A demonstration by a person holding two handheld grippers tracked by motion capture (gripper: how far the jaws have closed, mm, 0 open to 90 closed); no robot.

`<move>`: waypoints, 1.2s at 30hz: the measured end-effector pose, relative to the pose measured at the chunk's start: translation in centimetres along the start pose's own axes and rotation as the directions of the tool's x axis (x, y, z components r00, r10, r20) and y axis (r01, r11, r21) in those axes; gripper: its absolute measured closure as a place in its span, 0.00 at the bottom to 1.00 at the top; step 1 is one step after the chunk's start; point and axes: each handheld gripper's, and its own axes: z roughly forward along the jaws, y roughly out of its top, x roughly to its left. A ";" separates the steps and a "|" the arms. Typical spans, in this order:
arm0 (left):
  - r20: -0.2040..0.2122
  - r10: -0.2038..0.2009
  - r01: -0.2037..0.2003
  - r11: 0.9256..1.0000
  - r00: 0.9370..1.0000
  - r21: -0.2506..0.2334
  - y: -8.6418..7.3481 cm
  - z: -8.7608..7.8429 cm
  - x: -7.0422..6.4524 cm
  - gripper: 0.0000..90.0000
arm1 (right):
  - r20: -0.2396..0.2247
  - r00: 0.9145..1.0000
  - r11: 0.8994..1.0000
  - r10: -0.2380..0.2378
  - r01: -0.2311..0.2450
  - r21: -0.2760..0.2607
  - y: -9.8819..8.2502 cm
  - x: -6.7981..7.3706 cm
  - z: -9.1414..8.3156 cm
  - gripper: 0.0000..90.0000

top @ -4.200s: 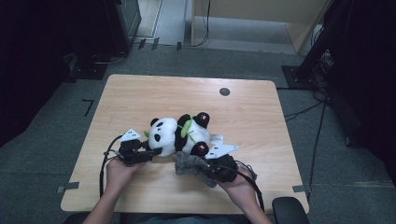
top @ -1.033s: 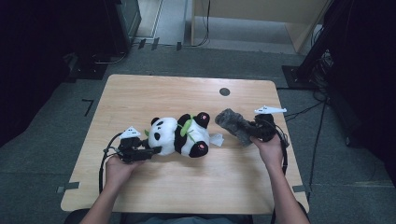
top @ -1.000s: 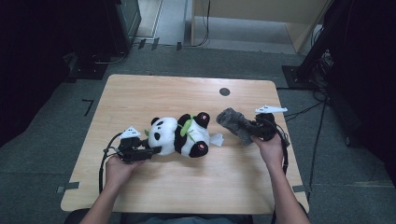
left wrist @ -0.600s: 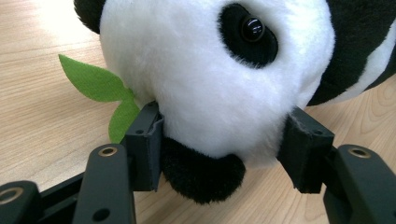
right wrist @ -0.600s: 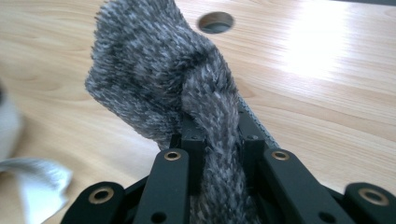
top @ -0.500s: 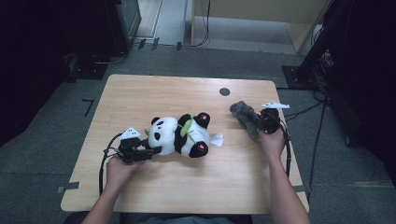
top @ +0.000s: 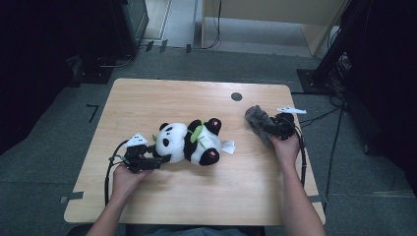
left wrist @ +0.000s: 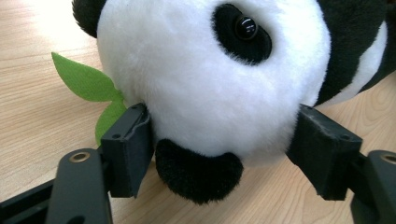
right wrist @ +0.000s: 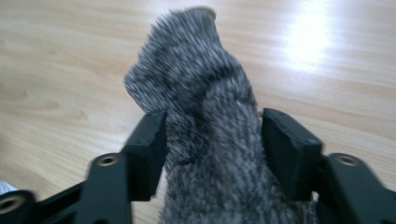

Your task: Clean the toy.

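Observation:
A black-and-white plush panda (top: pixel 189 142) with green felt leaves lies on its side in the middle of the wooden table (top: pixel 196 196). My left gripper (top: pixel 162 158) sits at its head (left wrist: pixel 205 79). The jaws straddle the chin and have just been opening, with the fur only brushing the pads (left wrist: pixel 128 144). At the right side of the table lies a grey furry cloth (top: pixel 257 119). My right gripper (top: pixel 270 129) is around the cloth (right wrist: pixel 205 140). Its jaws have just been opening and stand open, and the cloth stands loosely between them.
A small black round grommet (top: pixel 236 96) is set in the table near its far edge. A white tag (top: pixel 227 146) sticks out of the panda on the right. Cables trail from both grippers, and dark equipment stands on the floor around the table.
My right hand has carried the grey cloth to the right and down onto the table, and its jaws have opened off it. The left hand has stayed at the panda's head.

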 end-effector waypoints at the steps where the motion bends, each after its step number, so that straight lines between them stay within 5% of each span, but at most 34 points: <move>1: 0.006 -0.003 0.003 1.000 1.000 -0.003 0.0 0.0 0.0 0.28 | -0.001 1.000 1.000 0.002 -0.002 -0.012 0.2 0.1 -0.2 0.45; 5: 0.020 -0.012 0.012 1.000 1.000 -0.007 0.0 0.0 0.2 0.25 | -0.006 1.000 0.999 0.002 -0.002 -0.051 0.6 0.7 -1.0 0.39; 16: 0.045 -0.016 0.017 1.000 0.999 -0.012 0.3 0.0 0.3 0.17 | -0.058 0.997 0.998 -0.045 0.042 -0.039 0.7 3.2 -2.2 0.32; 19: 0.046 -0.003 0.004 1.000 0.999 -0.020 0.4 0.0 0.1 0.15 | -0.112 0.993 0.999 -0.029 0.024 -0.047 0.6 4.0 -2.8 0.32; 33: 0.019 0.029 -0.028 0.999 0.999 -0.025 0.6 0.2 0.0 0.15 | -0.165 0.982 0.995 -0.091 0.083 -0.052 0.1 8.0 -4.1 0.31; 36: 0.010 0.038 -0.038 0.999 0.999 -0.021 0.6 0.3 -0.1 0.15 | -0.198 0.974 0.993 -0.106 0.095 -0.064 -0.1 9.0 -4.7 0.31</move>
